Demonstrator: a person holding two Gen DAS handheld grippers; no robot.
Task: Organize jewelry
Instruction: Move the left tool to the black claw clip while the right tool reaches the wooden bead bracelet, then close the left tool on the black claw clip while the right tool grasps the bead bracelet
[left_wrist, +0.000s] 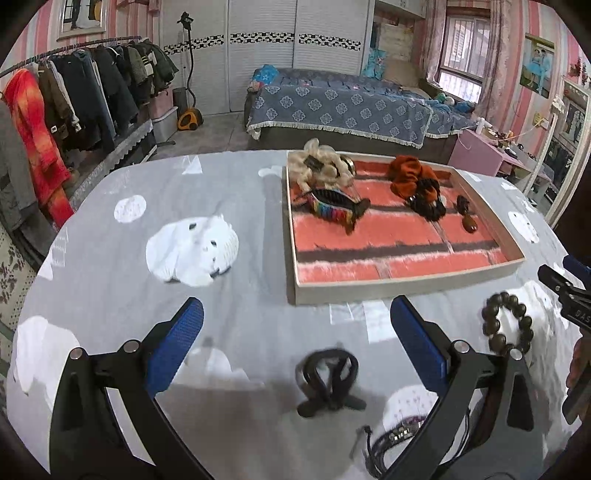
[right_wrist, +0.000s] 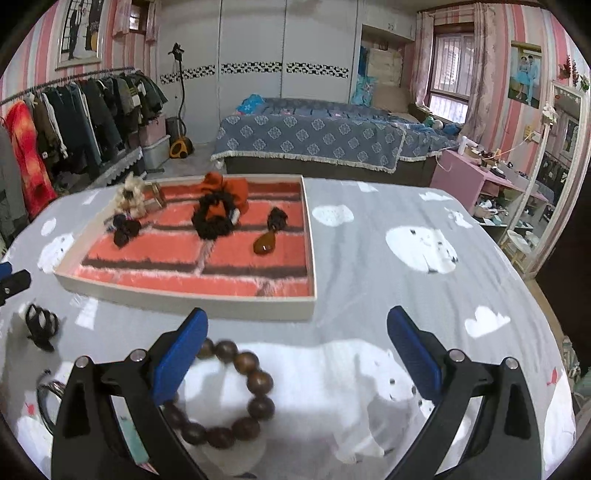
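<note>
Both grippers hang wide open: right gripper (right_wrist: 295, 354) over the hard, roll-prone bead bracelet (right_wrist: 236, 398), best pinched across its ring, left gripper (left_wrist: 295, 343) above the black hair clip (left_wrist: 328, 384).

Tray (right_wrist: 192, 295) sits on the desk (right_wrist: 369, 258), far side. In the tray: scrunchies (right_wrist: 214, 216) at the back, fish-shaped clip (left_wrist: 334, 206) left, pendant (right_wrist: 264, 243) right. Bead bracelet (right_wrist: 240, 391) on the desk before the tray, black hair tie (left_wrist: 327, 380) left of it. Bed (left_wrist: 332, 107) behind the desk.
</note>
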